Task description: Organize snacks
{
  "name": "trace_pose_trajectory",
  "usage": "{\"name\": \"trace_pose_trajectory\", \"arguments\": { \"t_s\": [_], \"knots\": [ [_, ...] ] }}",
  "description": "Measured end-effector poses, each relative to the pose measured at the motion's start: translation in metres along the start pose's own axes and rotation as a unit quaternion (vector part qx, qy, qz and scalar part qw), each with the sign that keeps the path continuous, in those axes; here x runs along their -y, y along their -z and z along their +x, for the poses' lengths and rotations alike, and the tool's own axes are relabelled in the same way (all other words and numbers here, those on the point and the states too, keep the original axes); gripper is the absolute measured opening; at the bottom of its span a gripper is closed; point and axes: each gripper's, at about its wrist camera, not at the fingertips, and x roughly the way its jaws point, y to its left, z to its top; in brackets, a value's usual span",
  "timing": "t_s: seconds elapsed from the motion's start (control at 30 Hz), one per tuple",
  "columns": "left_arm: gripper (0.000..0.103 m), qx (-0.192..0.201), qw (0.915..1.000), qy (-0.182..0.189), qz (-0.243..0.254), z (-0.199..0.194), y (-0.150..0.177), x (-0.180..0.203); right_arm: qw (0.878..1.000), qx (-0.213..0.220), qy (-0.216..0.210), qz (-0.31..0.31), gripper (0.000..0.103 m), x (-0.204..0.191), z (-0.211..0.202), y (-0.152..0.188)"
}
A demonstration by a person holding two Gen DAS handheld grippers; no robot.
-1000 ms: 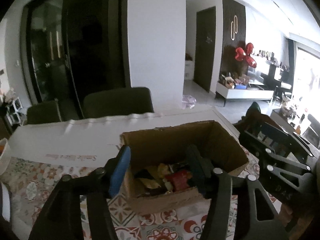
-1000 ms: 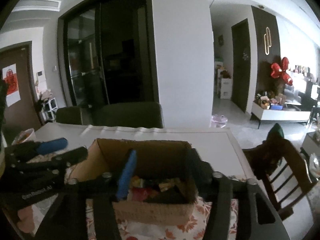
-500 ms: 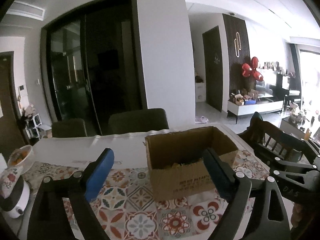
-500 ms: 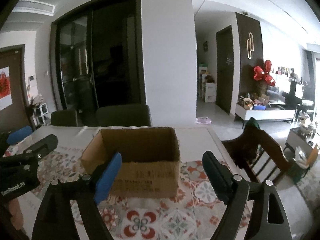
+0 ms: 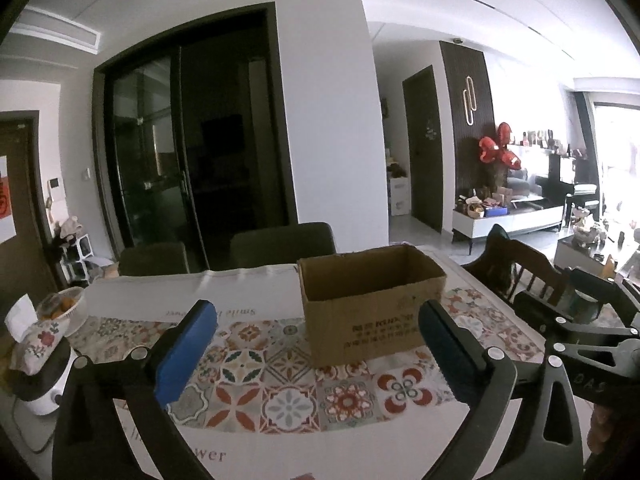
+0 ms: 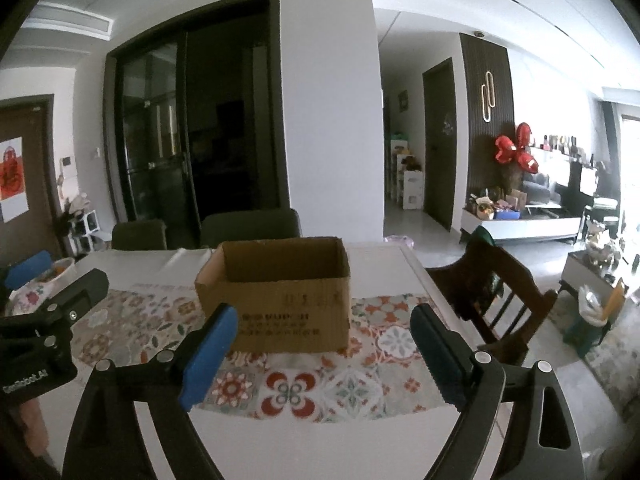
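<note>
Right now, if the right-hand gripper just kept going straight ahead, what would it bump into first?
Most likely the cardboard box: it sits directly ahead of the right gripper, whose empty jaws are opening. Depth is hard to judge.

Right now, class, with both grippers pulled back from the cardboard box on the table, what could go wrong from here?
1. The cardboard box rests on a patterned cloth; pushing the box could bunch or drag the cloth.
2. The left gripper and right gripper are both opening with nothing between them, and sit close side by side, so they could knock together on the next reach.
3. A bowl stands near the table's left edge; a wide swing might clip it.
</note>
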Motion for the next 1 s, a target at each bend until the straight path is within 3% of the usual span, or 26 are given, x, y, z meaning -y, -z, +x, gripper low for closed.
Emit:
{"name": "trace_pose_trajectory", "arguments": {
  "t_s": [0.33,1.0],
  "knots": [
    [0.103,-0.001,1.0000,-0.007,-0.001,-0.044,0.013,-0.002,1.000,-0.003,-0.012,0.001,0.089,-0.005,-0.041,0.021],
    [0.103,0.008,1.0000,-0.002,-0.004,-0.072,0.019,-0.001,1.000,0.007,-0.011,-0.004,0.089,-0.009,-0.073,0.032]
  ]
}}
